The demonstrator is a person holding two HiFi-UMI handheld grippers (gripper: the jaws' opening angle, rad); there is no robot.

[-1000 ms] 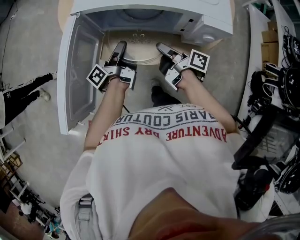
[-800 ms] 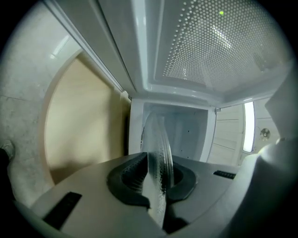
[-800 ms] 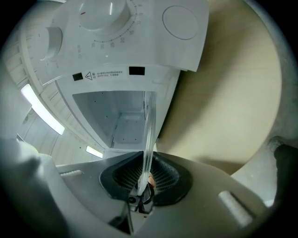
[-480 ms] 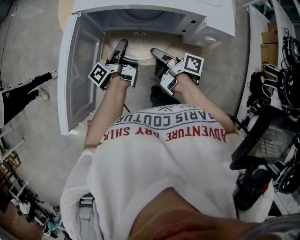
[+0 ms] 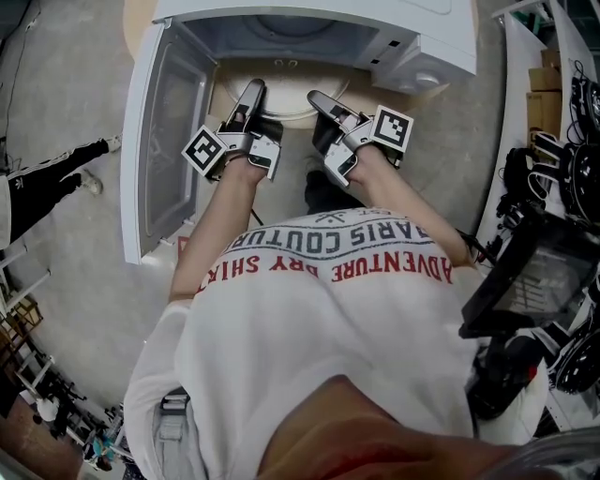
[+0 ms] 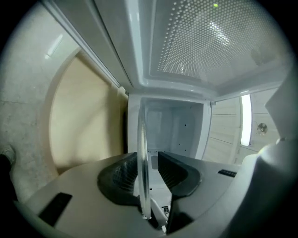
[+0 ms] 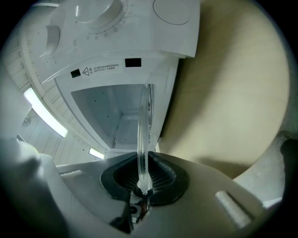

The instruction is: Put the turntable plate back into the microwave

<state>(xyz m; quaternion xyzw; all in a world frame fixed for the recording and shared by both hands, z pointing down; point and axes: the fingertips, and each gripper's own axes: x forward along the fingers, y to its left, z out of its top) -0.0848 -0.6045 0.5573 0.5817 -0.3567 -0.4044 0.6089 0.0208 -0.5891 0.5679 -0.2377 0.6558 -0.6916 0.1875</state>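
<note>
The clear glass turntable plate [image 5: 281,103] is held level at the mouth of the white microwave [image 5: 319,26], in front of its open cavity. My left gripper [image 5: 253,90] straddles the plate's left rim [image 6: 142,153]. Its jaws are opening: the rim lies near one pad, with a clear gap to the other. My right gripper [image 5: 315,97] is shut on the plate's right rim [image 7: 143,135], with both ribbed pads pressing on the glass. The bare cavity [image 6: 172,130] shows beyond the rim in both gripper views.
The microwave door [image 5: 161,141] stands swung open at the left. The oven sits on a round pale wooden table [image 5: 234,94]. A person's leg [image 5: 47,183] is on the floor at far left. Dark equipment and cables [image 5: 553,234] crowd the right.
Both grippers and the plate have stayed at the microwave's mouth, with only a slight shift in the picture.
</note>
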